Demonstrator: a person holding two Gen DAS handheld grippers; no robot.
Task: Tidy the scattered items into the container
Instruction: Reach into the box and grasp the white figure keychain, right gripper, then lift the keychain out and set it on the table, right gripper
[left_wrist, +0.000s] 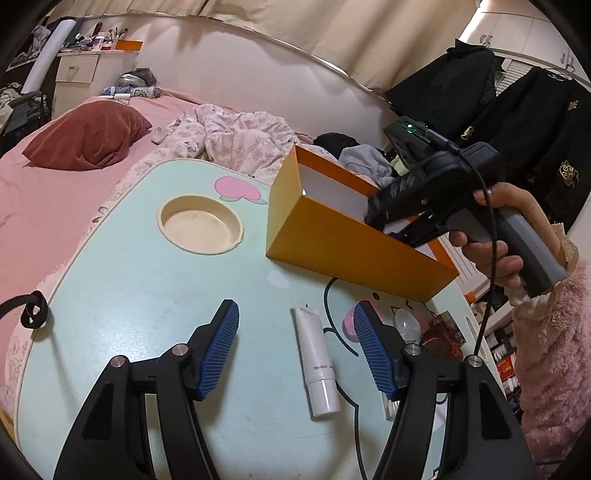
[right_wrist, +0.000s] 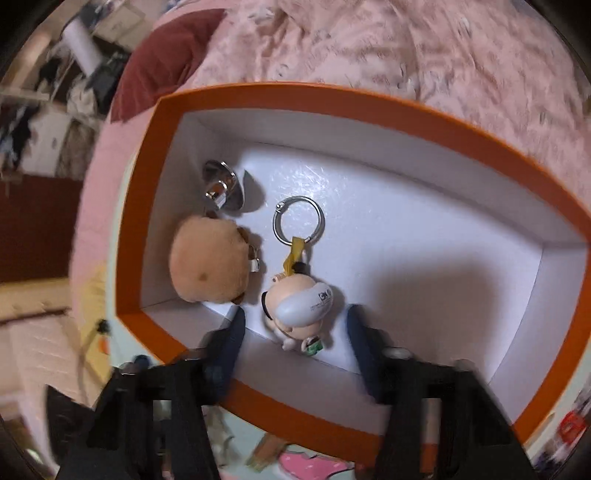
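An orange box (left_wrist: 343, 243) with a white inside stands on the pale green lap table (left_wrist: 147, 288). My left gripper (left_wrist: 295, 328) is open above the table, with a white tube (left_wrist: 317, 365) lying between its blue pads. My right gripper (right_wrist: 295, 325) is open and empty over the orange box (right_wrist: 332, 99); it also shows in the left wrist view (left_wrist: 373, 210). Inside the box lie a figurine keychain (right_wrist: 299, 295), a tan plush (right_wrist: 210, 262) and a shiny metal piece (right_wrist: 221, 184).
A clear dome-shaped item (left_wrist: 406, 325), a red-brown item (left_wrist: 443, 332) and a pink item (left_wrist: 349, 325) lie near the table's right edge. A round cup recess (left_wrist: 201, 225) is sunk in the table. A black strap (left_wrist: 33, 310) hangs at the left edge. The bed (left_wrist: 55, 206) surrounds the table.
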